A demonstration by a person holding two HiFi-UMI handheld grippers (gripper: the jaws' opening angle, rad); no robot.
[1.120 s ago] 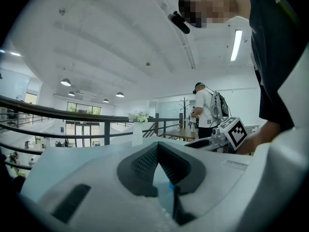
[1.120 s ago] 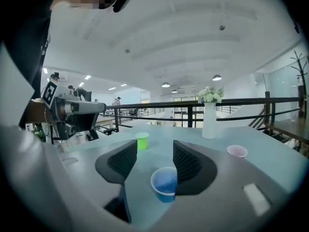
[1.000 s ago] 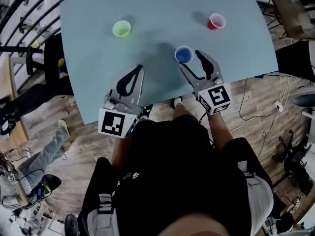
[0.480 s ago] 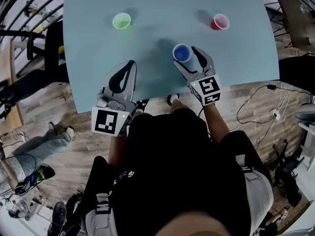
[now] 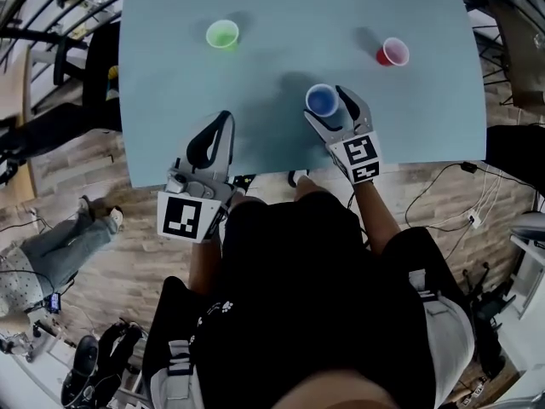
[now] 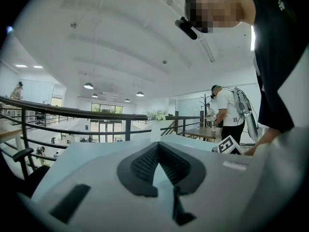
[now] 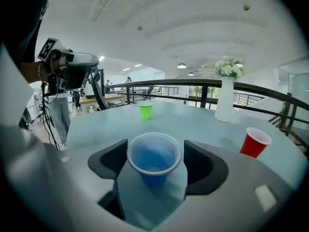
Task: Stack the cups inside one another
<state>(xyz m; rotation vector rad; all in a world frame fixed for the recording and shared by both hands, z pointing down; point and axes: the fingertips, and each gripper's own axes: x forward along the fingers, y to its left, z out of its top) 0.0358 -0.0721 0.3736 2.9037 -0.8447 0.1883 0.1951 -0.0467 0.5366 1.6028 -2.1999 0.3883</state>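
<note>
Pale blue bench [image 5: 170, 83] is carrying three upright cups. The blue cup [image 5: 322, 100] is standing near the lower edge of the head view, between the jaws of the right gripper [image 7: 155, 149]. Those jaws have just been opening and are standing released around it. The red cup [image 5: 392, 52] is standing up and to the right, nearer this gripper. The green cup [image 5: 222, 34] is sitting at upper left. The left gripper [image 5: 225, 118] is resting clenched and empty.

white vase [image 7: 224, 100], pale table [image 5: 281, 24], black railing [image 6: 128, 129]
</note>
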